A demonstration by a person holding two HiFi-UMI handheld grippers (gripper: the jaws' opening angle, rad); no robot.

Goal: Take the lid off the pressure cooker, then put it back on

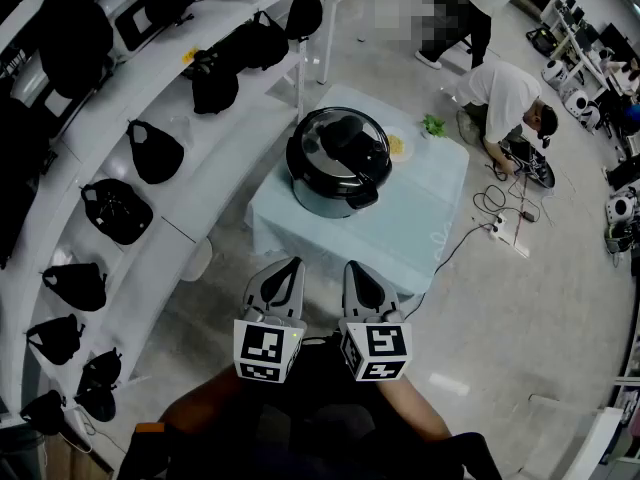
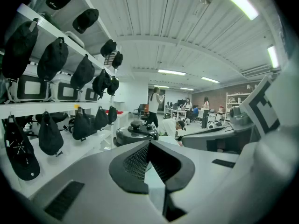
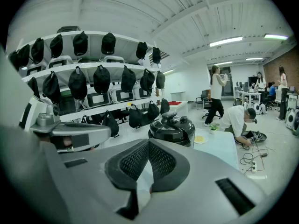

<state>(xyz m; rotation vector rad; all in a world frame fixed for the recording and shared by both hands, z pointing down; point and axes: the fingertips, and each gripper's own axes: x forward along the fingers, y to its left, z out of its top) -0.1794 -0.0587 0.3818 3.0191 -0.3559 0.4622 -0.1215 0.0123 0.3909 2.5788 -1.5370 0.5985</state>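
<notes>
At centre frame, the round black pressure cooker (image 1: 338,183) wears a smooth, glossy lid (image 1: 340,146) that mirrors the lights. The pale blue-green tablecloth (image 1: 435,203) beneath looks matt, soft cloth. The grey left gripper (image 1: 291,267) and right gripper (image 1: 353,270) are matt plastic (their black pads (image 2: 136,162) finely ribbed). The pale floor (image 1: 520,318) at right shines.

Both grippers sit low in the head view, around six o'clock, noses aimed toward twelve and tipped slightly downward. Our left gripper (image 1: 289,265) rides at nine o'clock of our right gripper (image 1: 352,266), close alongside with a narrow gap between them. Both pairs of jaws are pressed together, with nothing caught in either. The left marker cube (image 1: 267,350) and right marker cube (image 1: 375,351) face upward, and our left forearm (image 1: 205,408) and right forearm (image 1: 415,420) trail back toward six o'clock.
</notes>
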